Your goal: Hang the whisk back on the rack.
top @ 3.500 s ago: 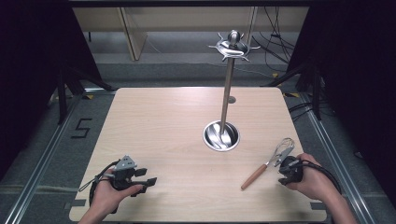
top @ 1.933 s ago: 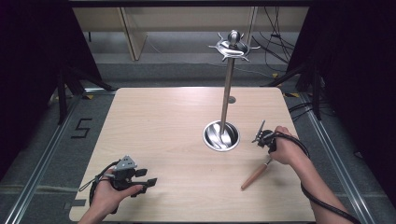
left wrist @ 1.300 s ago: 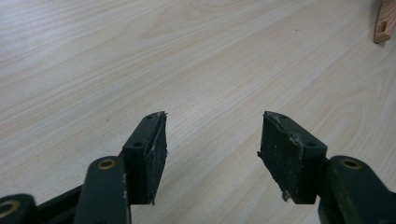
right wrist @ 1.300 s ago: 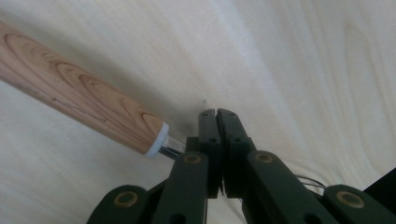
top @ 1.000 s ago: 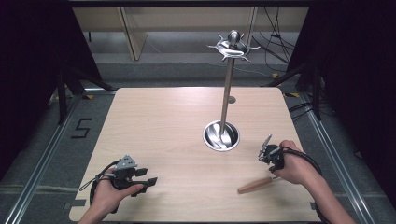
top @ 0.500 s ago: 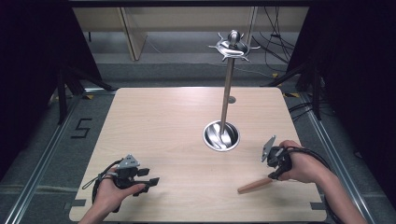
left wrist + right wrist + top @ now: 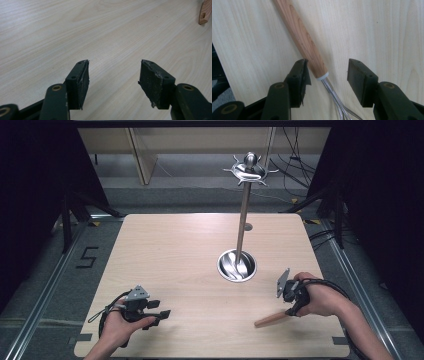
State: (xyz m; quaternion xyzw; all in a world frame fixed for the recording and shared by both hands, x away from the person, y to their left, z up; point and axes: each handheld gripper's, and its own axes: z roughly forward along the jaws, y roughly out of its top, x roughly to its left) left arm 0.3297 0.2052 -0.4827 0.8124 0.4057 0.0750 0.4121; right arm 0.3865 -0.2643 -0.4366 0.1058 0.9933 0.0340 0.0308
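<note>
The right hand-held gripper [image 7: 325,77] is positioned over a whisk [image 7: 305,42] that lies flat on the bench [image 7: 190,255] near its front right corner. In the right gripper view, its jaws stand apart and straddle the junction where the wooden handle ends in a white collar and the steel wires begin; neither pad [image 7: 303,80] touches the tool. In the high view, the right hand-held gripper [image 7: 287,292] sits over the wire end, with the handle [image 7: 270,319] projecting toward the front edge of the bench. The left hand-held gripper [image 7: 155,312] rests near the front left corner with its jaws apart and nothing between them; the left gripper view shows bare bench ahead and the tip of the wooden handle [image 7: 205,12] far off at the upper right. A steel hanging stand [image 7: 243,215], consisting of a bowl-shaped base [image 7: 237,265], an upright rod and a hooked crown [image 7: 248,170], stands right of centre, well apart from the whisk. Judged step: pre-grasp alignment on the whisk, probably for hanging it on the stand. The next move calls for closing the jaws squarely on the handle just above the collar, not on the wires, which would flex and slip. The grip should be confirmed firm before lifting, as the long handle will tend to pivot.
</note>
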